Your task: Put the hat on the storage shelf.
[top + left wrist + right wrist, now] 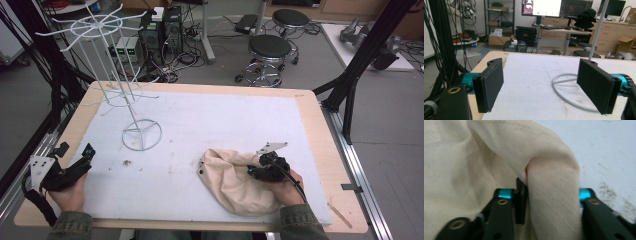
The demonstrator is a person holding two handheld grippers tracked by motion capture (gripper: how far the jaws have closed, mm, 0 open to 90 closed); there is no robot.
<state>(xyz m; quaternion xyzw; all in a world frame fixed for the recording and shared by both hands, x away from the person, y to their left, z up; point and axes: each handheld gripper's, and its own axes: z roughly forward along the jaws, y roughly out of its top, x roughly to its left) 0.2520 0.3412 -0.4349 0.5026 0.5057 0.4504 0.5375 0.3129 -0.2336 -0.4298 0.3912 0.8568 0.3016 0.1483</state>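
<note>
- Two grippers in play, one doing the work: right gripper [255, 171] sits on the cream cloth bag [231, 180], left gripper [75, 161] idles at the table's [310, 125] left edge.
- Step in hand, as I read it: grabbing the bag. Right jaws are clamped on a raised fold of the fabric; the fold [551, 195] fills the gap between them in the right gripper view.
- Bag lies crumpled on the white mat [210, 120], near-right part, well apart from the wire rack [120, 75] at far left.
- Left jaws stand wide apart, nothing between them, pointing toward the rack's ring base [564, 92].
- Next move likely calls for a lift while the pinch holds. Only a fold is caught, so the fabric could slip out. Left gripper probably needs to take a second edge.
</note>
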